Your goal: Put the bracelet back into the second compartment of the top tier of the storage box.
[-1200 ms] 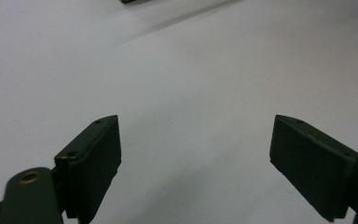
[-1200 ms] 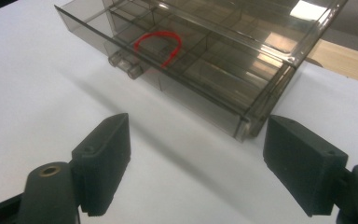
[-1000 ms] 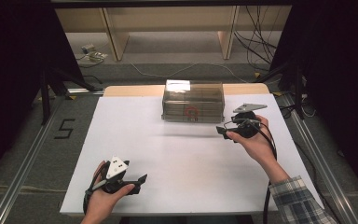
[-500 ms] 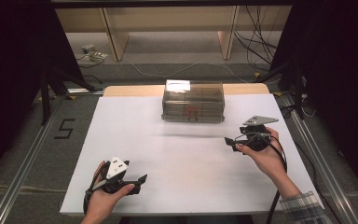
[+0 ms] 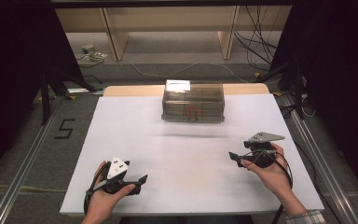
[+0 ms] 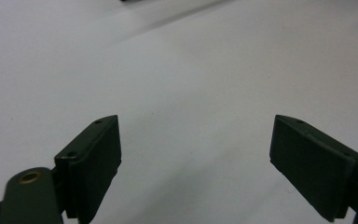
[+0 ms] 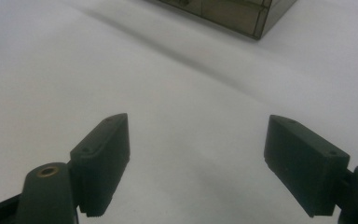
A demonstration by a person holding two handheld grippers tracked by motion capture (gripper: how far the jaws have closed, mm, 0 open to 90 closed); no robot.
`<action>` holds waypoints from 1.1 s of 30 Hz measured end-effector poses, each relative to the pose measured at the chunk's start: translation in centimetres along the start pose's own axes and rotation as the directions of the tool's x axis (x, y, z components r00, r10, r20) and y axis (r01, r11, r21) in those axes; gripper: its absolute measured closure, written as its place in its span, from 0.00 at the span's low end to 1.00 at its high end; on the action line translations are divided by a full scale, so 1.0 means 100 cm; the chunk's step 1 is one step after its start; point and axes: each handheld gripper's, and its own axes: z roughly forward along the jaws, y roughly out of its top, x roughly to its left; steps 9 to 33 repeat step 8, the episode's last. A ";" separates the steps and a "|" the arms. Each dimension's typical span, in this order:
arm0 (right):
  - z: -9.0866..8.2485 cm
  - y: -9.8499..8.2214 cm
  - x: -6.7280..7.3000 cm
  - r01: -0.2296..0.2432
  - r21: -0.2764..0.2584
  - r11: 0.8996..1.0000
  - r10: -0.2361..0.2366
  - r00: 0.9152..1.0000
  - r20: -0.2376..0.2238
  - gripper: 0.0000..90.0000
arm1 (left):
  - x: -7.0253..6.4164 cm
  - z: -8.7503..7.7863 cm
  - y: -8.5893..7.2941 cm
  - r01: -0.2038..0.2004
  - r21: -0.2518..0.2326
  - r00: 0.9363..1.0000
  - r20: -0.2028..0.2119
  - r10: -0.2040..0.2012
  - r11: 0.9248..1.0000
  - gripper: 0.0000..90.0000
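Note:
A clear plastic box [image 5: 193,101] with a red mark on its front stands at the far middle of the white table [image 5: 186,154]. My left gripper [image 5: 141,179] rests low at the near left, jaws pointing right, open and empty [image 6: 196,154]. My right gripper [image 5: 233,157] is held at the near right, jaws pointing left, open with nothing between them [image 7: 196,158]. A corner of the box [image 7: 242,16] shows at the top of the right gripper view, well beyond the jaws.
The table's near edge runs just under both hands. Metal rails [image 5: 23,168] flank the table on the floor, with a "5" marking [image 5: 64,129] at the left. Cables [image 5: 261,51] and shelf legs [image 5: 112,37] lie behind the table.
My right gripper has drawn back from beside the box toward the near right of the table. The left gripper has stayed put.

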 end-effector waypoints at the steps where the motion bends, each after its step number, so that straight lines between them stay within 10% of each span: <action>1: 0.000 -0.001 0.000 0.002 0.001 1.000 -0.002 1.000 -0.001 0.26 | 0.000 0.000 0.000 -0.002 0.001 1.000 0.002 0.002 1.000 0.18; 33: 0.000 -0.006 0.004 0.000 0.010 1.000 0.000 1.000 -0.012 0.25 | -0.012 0.002 0.005 -0.006 -0.010 0.999 0.047 0.007 1.000 0.18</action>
